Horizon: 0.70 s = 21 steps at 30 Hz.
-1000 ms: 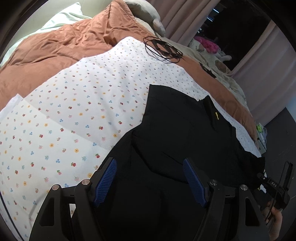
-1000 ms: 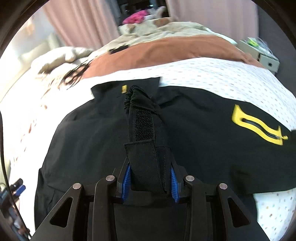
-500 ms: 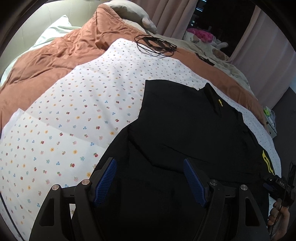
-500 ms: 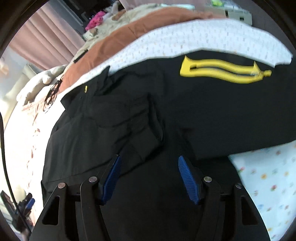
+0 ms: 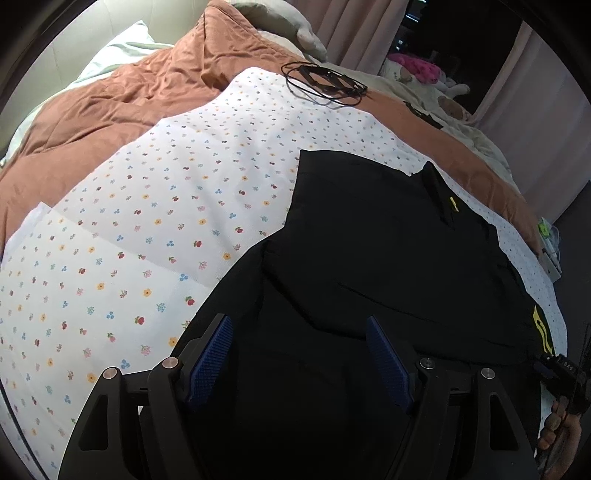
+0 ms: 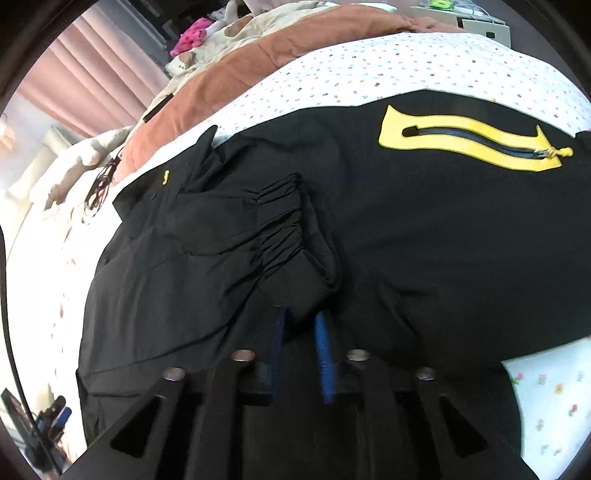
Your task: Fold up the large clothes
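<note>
A large black jacket (image 5: 388, 240) lies spread on a flowered white sheet (image 5: 166, 192) on a bed. It has a yellow-trimmed zip pocket (image 6: 465, 140). My left gripper (image 5: 299, 354) is open and empty, hovering over the jacket's near part. In the right wrist view the jacket (image 6: 424, 229) fills the frame, with one sleeve folded across its body. My right gripper (image 6: 299, 343) is shut on the gathered sleeve cuff (image 6: 299, 284), its blue pads close together on the cuff's edge.
A brown quilt (image 5: 122, 96) covers the far side of the bed, with a coil of black cable (image 5: 325, 83) on it. Pillows, soft toys (image 6: 195, 33) and pink curtains (image 6: 96, 77) lie beyond. A nightstand (image 6: 476, 22) stands at the right.
My right gripper let go of the sleeve strap, opened wide, then closed again on the sleeve cuff, which now lies across the jacket. The left gripper stayed open and drifted slightly.
</note>
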Motion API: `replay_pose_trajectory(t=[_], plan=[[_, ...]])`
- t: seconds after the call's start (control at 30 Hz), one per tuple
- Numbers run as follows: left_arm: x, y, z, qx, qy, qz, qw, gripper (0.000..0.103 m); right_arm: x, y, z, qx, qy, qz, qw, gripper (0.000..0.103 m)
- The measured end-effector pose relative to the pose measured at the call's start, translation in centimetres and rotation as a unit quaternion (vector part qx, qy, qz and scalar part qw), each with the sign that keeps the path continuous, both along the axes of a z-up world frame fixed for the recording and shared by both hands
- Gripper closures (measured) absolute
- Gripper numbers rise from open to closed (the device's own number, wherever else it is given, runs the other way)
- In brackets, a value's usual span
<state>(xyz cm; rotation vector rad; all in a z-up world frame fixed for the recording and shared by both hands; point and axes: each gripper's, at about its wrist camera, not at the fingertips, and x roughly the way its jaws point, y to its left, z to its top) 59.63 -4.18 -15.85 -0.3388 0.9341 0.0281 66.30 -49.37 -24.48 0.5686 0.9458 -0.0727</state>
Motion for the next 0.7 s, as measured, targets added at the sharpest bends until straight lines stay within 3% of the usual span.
replay_pose_trajectory(t=[0.03, 0.07, 0.3, 0.43, 0.7], plan=[[0.0, -0.3, 0.1, 0.001, -0.002, -0.004, 1.0, 0.027, -0.7, -0.5, 0.8, -0.012, -0.009, -0.003, 1.0, 0.046], [-0.1, -0.6, 0.3, 0.005, -0.005, -0.009, 0.9999, 0.026, -1.4, -1.0, 1.5, -0.019, -0.017, -0.004, 1.0, 0.041], [-0.9, -3.3, 2.0, 0.017, -0.042, -0.039, 0.9982, 0.019, -7.5, -8.0, 6.4, -0.044, -0.037, -0.052, 0.997, 0.041], [-1.3, -5.3, 2.6, 0.019, -0.05, -0.064, 0.9965, 0.018, -11.5, -12.6, 8.7, -0.058, -0.051, -0.098, 0.992, 0.023], [-2.1, -7.0, 3.4, -0.003, -0.07, -0.074, 0.9947, 0.018, -17.3, -19.8, 10.5, -0.042, -0.066, -0.171, 0.982, 0.022]])
